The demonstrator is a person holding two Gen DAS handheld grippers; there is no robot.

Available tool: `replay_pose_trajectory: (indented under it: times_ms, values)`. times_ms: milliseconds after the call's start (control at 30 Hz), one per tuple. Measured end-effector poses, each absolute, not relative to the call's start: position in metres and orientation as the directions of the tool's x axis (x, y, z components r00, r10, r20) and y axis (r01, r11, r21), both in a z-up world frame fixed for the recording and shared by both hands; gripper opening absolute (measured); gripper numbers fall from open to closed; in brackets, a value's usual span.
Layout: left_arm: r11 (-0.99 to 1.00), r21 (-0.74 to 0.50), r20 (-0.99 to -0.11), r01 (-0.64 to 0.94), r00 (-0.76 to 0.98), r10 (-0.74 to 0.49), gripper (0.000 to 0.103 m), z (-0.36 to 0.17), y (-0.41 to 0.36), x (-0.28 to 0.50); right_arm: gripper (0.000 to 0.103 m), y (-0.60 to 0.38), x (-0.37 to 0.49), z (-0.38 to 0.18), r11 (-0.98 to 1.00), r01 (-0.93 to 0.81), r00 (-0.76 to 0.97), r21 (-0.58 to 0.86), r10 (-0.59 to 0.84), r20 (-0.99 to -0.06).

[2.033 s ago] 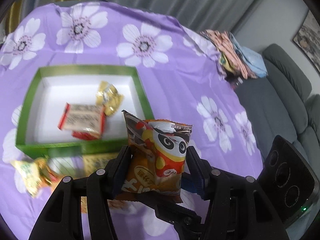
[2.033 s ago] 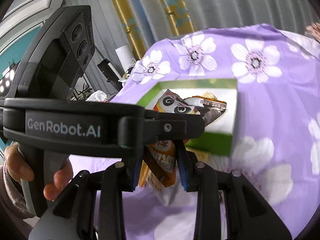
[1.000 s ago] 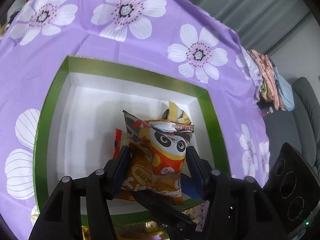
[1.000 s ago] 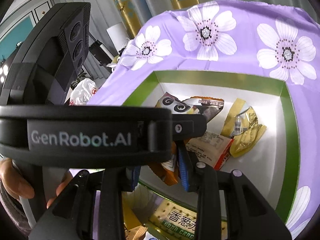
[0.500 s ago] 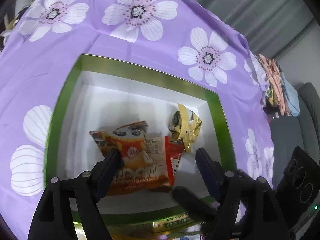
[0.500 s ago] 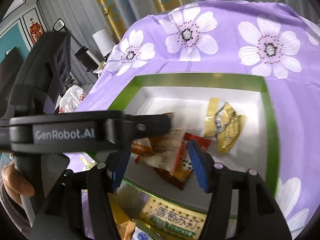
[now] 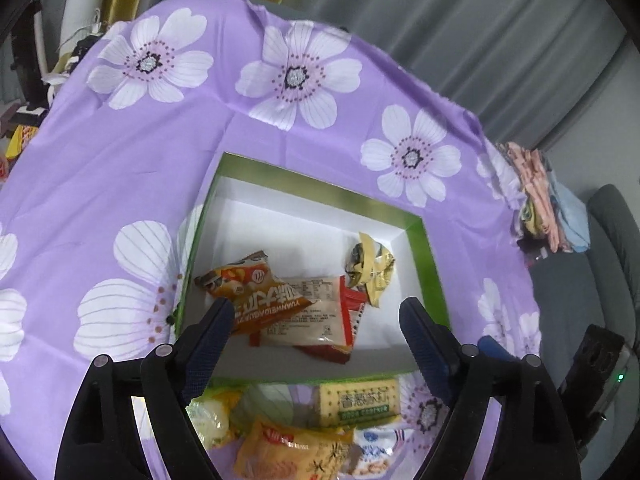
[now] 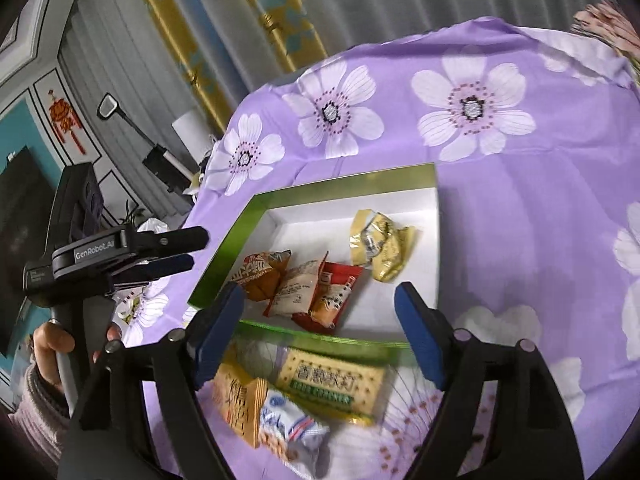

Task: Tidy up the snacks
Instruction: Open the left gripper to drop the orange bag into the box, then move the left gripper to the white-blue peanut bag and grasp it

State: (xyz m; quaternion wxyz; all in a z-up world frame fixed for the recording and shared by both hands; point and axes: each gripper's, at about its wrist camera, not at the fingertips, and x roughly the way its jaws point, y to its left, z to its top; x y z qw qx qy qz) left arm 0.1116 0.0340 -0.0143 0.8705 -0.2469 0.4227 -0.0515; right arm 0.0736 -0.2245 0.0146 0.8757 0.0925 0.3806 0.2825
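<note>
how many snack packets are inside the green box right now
3: the orange panda packet at the left, the red-and-white packet partly under it, the yellow packet at the right. Others may hide underneath.

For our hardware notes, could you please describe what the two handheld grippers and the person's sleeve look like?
Both grippers, left and right, are black plastic with dark blue finger pads and silver pivot screws. The left one reads "GenRobot.AI" in white. The sleeve is pinkish-grey knit.

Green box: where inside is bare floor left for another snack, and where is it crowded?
Inside the green box, the far half is bare white floor, from the back wall to the packets. The near half is crowded: orange packet, white-and-red packet, yellow packet. Loose snacks crowd the cloth in front.
</note>
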Motion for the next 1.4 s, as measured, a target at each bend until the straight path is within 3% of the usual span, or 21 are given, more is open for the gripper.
replay_pose_trajectory:
  times_ms: [533,1033,1400]
  values:
    - [0.917,-0.396,-0.729,-0.050,0.624,-0.281,0.085,-0.015,0.007,0.039,0.079,-0.235,0.022,-0.005,0.840,-0.405,0.507,0.362,0.535,-0.675]
    - [0.835,-0.538,-0.689,0.115,0.511,-0.514,0.084,-0.055,-0.042,0.013,0.079,-0.222,-0.017,-0.043,0.826,-0.463,0.431,0.322,0.527,-0.732]
    - [0.867,-0.438,-0.722,0.239,0.481,-0.497,0.084,-0.064,-0.088,0.012,0.079,-0.202,-0.024,-0.063,0.791,-0.522,0.389,0.320,0.554,-0.736]
